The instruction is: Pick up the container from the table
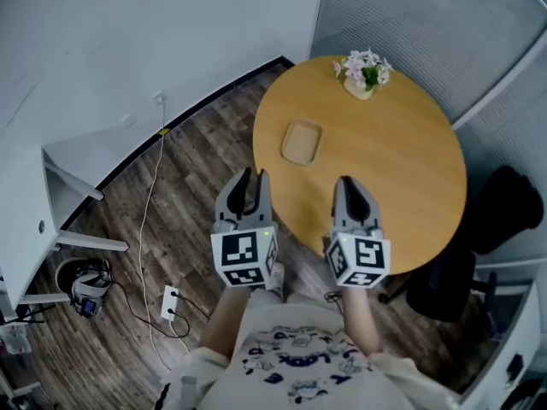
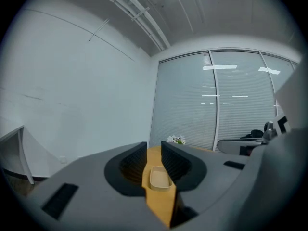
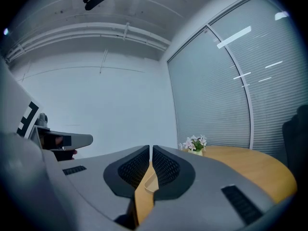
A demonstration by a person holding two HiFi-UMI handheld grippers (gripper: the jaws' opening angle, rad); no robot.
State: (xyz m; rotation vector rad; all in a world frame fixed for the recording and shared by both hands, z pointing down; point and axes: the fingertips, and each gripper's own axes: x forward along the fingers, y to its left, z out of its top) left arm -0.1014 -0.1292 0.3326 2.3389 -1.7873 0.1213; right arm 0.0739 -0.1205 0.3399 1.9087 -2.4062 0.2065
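Beige shallow container (image 1: 302, 142) flat on the bench (image 1: 402, 169), well apart from the left fingers (image 2: 132, 160), narrowly open, and the right fingers (image 3: 166, 165), nearly closed, both empty. Risk of pushing the low rim away instead of gripping it, if not opened wider

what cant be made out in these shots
Container: right gripper view, mostly hidden by the jaws of the right tool; only a sliver shows.
Table near edge: head view, partly covered by the right tool.
Flowers: left gripper view, too small for detail.
Floor device: head view, too small to identify.
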